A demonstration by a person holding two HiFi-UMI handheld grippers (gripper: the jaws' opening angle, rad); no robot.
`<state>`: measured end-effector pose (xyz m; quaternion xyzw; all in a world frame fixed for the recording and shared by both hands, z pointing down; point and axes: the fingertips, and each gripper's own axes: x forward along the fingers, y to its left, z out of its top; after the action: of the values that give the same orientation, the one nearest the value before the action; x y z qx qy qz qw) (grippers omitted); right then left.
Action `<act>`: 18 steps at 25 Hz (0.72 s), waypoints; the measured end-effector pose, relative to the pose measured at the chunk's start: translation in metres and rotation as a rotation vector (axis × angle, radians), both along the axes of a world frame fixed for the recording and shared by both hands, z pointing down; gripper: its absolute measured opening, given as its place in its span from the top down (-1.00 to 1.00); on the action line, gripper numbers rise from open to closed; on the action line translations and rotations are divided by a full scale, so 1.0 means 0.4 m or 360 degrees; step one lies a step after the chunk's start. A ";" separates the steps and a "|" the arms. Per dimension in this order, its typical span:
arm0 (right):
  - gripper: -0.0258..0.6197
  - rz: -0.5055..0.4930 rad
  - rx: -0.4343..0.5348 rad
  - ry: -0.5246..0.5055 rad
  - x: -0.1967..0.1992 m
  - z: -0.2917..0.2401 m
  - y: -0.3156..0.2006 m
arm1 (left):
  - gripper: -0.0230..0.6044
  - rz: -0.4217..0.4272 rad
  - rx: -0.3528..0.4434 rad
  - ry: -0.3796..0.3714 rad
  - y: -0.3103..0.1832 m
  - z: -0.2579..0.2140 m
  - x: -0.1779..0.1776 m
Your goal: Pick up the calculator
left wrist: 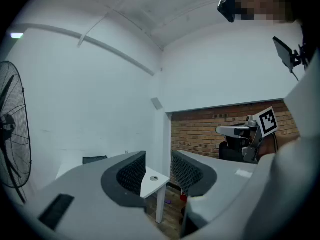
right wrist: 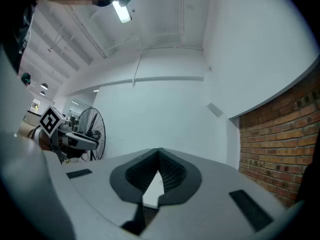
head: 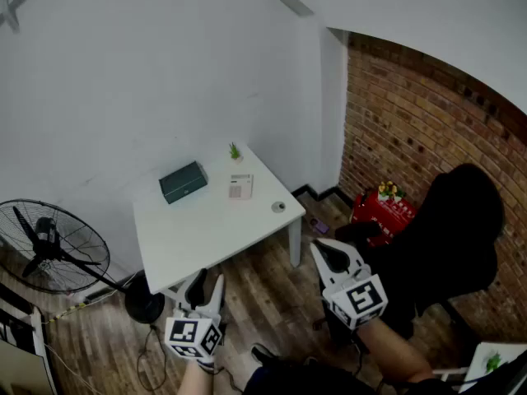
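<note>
The calculator (head: 240,187), a small pale slab, lies flat on the white table (head: 206,233) toward its far right part. Both grippers hang well short of the table, near the bottom of the head view. My left gripper (head: 206,281) is below the table's near edge with its jaws apart and nothing between them; in the left gripper view (left wrist: 159,159) the table corner shows through the gap. My right gripper (head: 323,248) sits off the table's right corner, over the wood floor, and in the right gripper view (right wrist: 159,152) its jaws meet, holding nothing.
On the table also stand a dark green box (head: 183,181), a tiny green plant (head: 235,151) and a small round object (head: 278,207). A standing fan (head: 49,245) is left of the table, and a black chair (head: 449,237), a red box (head: 385,208) and the brick wall (head: 412,130) are at right.
</note>
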<state>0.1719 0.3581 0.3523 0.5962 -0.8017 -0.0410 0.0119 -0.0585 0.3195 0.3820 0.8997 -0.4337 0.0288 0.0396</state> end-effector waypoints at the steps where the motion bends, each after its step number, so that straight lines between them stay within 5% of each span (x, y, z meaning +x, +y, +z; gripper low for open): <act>1: 0.91 0.0000 -0.0003 -0.0006 0.003 0.001 0.013 | 0.42 0.0004 -0.0002 -0.0003 0.012 -0.002 0.006; 14: 0.90 -0.0014 0.0036 -0.0139 0.022 0.025 0.063 | 0.41 -0.0128 0.0096 -0.0016 0.074 -0.036 -0.039; 18: 0.42 -0.0042 0.0019 -0.0146 -0.009 0.029 0.028 | 0.20 -0.0221 0.0096 0.0015 0.055 -0.039 -0.112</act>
<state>0.1683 0.3692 0.3640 0.5869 -0.8089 -0.0186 -0.0290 -0.1031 0.3413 0.3663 0.8684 -0.4955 0.0088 0.0165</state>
